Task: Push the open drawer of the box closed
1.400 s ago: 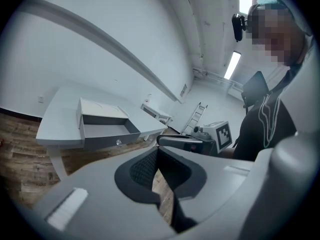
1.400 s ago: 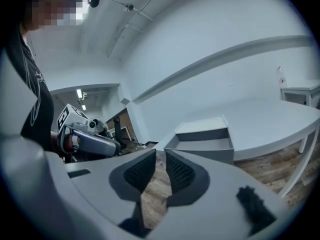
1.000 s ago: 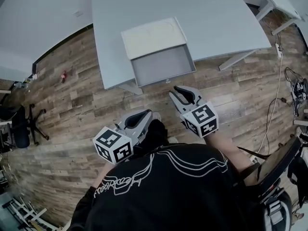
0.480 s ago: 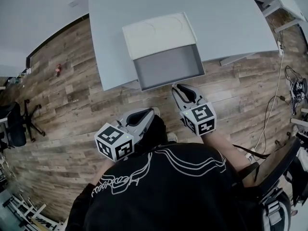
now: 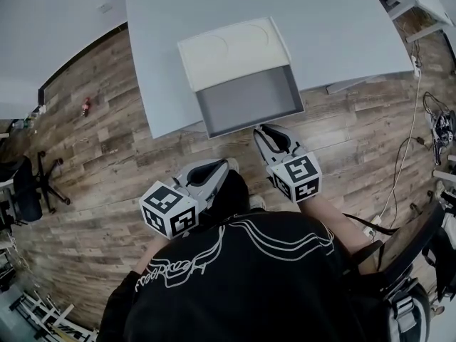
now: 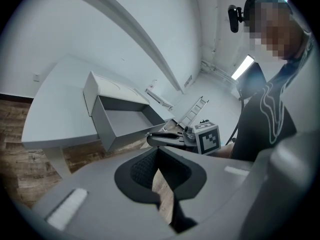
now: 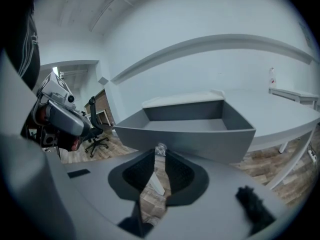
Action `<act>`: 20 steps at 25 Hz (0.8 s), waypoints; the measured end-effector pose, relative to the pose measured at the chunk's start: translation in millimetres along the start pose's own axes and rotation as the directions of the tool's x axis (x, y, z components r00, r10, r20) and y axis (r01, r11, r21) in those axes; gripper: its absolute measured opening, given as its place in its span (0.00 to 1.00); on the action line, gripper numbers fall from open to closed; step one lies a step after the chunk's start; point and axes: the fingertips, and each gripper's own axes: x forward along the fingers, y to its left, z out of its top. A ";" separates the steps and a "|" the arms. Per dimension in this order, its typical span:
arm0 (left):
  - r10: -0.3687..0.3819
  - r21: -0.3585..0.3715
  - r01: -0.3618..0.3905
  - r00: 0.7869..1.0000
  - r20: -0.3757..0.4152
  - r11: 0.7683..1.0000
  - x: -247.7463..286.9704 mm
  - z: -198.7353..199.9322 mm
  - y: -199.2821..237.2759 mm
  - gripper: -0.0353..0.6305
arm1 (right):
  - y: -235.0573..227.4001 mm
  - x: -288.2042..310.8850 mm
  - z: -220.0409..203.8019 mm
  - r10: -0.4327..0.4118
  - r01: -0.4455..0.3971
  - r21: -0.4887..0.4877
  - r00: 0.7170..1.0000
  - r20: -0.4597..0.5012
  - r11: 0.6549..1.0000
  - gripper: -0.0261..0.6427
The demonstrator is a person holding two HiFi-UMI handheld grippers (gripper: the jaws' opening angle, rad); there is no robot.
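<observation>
One black office chair (image 5: 28, 185) stood at the far left on the wood-plank floor (image 5: 107, 155). A small red thing (image 5: 86, 106) lay on the boards farther off, near the dark skirting of a white wall (image 5: 43, 34).

Next came the left tool (image 5: 225, 166), held low over the floor in front of the person's black shirt (image 5: 242, 283) and well apart from the worktop. Its jaws were pressed together at the tips and gripped nothing; only floor showed through the slit behind the pads.

The pale grey worktop (image 5: 335, 20) filled the upper middle of the head view. It carried one cream-white box (image 5: 231, 47) set near its front edge. The box's grey drawer (image 5: 249, 97) stood pulled out toward the person, its front panel reaching about to the worktop's edge.

Just right of centre, the right tool (image 5: 262, 131) pointed at that front panel, its tips just beside the panel's middle. Whether they touched it could not be told. Its jaws were likewise closed tip to tip and held nothing, and a small clear knob (image 7: 160, 150) showed right beyond them.

Farther right, a slanted white leg (image 5: 353, 85) propped the worktop and thin cables (image 5: 403, 155) trailed over the floor. The legs of a second white table (image 5: 417, 9) stood in the top corner.
</observation>
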 end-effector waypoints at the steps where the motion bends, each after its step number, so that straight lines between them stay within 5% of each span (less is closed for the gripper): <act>1: -0.001 0.004 0.001 1.000 -0.002 1.000 0.9 0.9 0.3 0.06 | -0.1 -0.1 0.8 -0.004 0.004 -0.004 1.000 0.001 1.000 0.15; 20: -0.002 -0.039 0.003 1.000 0.019 0.999 -2.1 21.3 30.9 0.06 | -31.7 44.8 43.4 -0.055 0.055 -0.008 0.999 0.000 0.998 0.15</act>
